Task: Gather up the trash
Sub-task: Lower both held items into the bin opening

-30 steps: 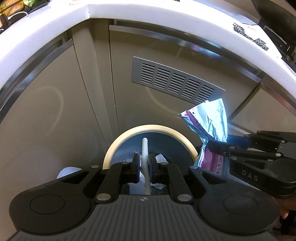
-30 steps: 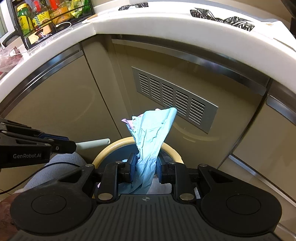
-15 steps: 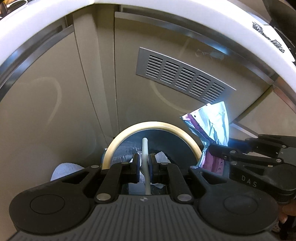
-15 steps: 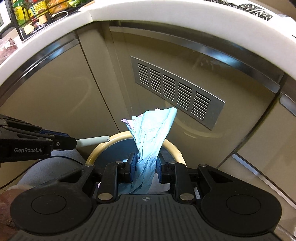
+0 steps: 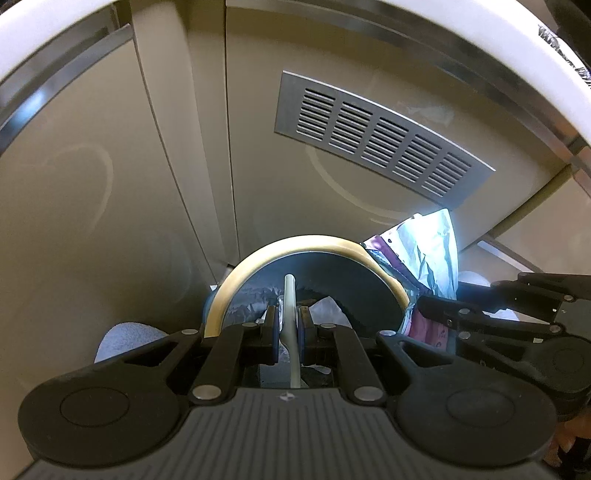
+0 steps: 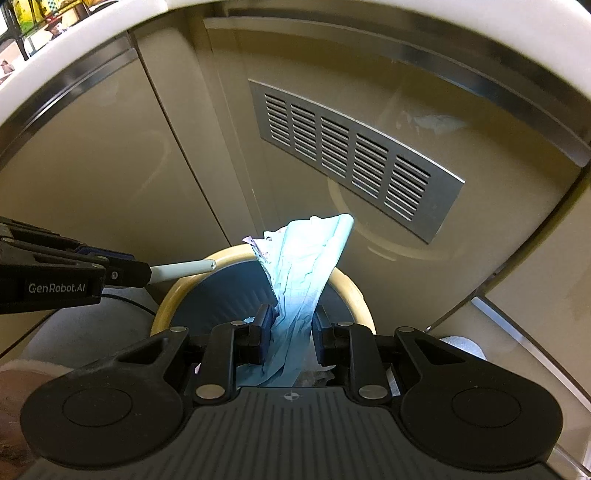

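Note:
My left gripper (image 5: 287,326) is shut on a thin white stick (image 5: 289,310) and holds it over the round trash bin with a cream rim (image 5: 258,256). The bin holds crumpled paper (image 5: 325,308). My right gripper (image 6: 290,326) is shut on a crumpled light-blue wrapper (image 6: 306,266) with a purple printed side, held above the same bin's cream rim (image 6: 351,288). In the left wrist view the wrapper (image 5: 428,254) and right gripper (image 5: 424,310) are at the bin's right edge. In the right wrist view the left gripper (image 6: 146,275) and the stick (image 6: 184,269) reach in from the left.
Beige cabinet doors with a metal vent grille (image 5: 380,136) stand behind the bin, under a white countertop edge (image 6: 480,26). A shelf of bottles (image 6: 33,18) sits far left. Something pale blue (image 5: 125,336) lies on the floor left of the bin.
Both grippers have moved lower and closer to the bin, still holding the stick and the wrapper. The countertop has slid up out of view.

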### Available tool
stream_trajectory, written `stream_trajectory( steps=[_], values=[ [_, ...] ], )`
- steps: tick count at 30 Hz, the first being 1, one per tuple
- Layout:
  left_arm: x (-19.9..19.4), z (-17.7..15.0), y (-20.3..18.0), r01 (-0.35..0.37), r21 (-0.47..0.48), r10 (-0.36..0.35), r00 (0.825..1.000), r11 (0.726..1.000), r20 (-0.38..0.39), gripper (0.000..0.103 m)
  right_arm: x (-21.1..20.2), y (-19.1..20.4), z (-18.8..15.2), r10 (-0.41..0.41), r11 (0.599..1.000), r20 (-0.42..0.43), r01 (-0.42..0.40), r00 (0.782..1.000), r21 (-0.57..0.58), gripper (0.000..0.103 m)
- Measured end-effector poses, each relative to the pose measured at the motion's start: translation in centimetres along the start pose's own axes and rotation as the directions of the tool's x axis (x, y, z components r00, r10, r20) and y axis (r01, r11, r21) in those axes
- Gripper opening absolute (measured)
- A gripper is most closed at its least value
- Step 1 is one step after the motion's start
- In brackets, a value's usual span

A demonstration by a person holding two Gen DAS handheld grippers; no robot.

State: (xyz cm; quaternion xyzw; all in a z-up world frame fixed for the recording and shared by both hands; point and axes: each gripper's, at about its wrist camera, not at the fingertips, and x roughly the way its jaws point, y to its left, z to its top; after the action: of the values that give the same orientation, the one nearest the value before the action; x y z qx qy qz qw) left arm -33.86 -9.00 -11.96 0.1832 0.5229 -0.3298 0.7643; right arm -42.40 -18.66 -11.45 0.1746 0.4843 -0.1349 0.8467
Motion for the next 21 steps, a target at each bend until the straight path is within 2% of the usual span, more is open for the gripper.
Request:
stream_trajectory(
  steps=[21],
  values=[
    [5.4, 0.4, 0.7, -0.034, -0.002, 0.034, 0.994, 0.999, -0.104, 0.01, 4.6, 0.1, 0.8, -0.013, 1.0, -0.113, 0.014, 0.994, 0.009, 0.025]
  ],
)
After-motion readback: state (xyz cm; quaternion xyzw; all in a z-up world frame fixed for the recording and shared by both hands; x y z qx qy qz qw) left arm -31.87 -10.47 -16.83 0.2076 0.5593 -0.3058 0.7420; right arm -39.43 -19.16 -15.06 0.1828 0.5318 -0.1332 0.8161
